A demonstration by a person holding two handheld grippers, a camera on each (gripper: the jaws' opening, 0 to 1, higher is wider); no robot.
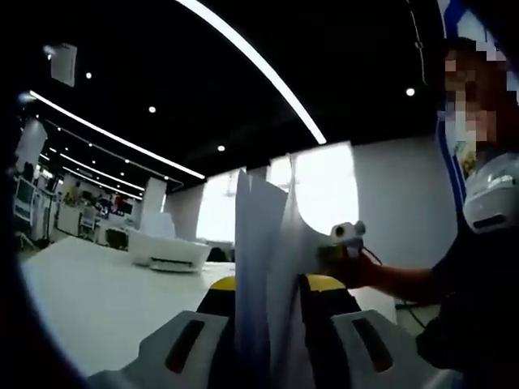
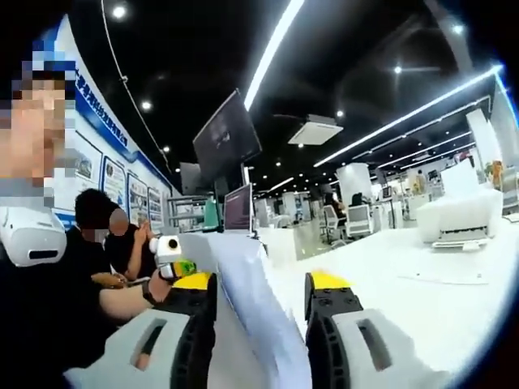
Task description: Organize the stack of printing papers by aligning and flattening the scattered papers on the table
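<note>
Left gripper view puts your left gripper [image 1: 272, 324] at the near edge, two pale grey plastic jaws with black inner faces and yellow tips. They stand a narrow gap apart with the papers [image 1: 263, 267] upright between them: thin, smooth white sheets, at least three edges showing, the right one curling away. You cannot tell whether the jaws actually press the sheets. To the right your other gripper [image 1: 347, 243] hovers just beside the curled sheet. A glossy white table [image 1: 97, 300] spreads to the left, with one white boxy machine [image 1: 166, 250] far back.

Right gripper view shows your right gripper [image 2: 259, 324] with its jaws held apart, wider than the sheets. The papers [image 2: 255, 300] rise between them, leaning toward the left jaw; contact is unclear. Your left gripper [image 2: 172, 258] sits at the left, touching the papers' far edge. One white printer [image 2: 458, 215] stands far right on the table [image 2: 422, 308].
</note>
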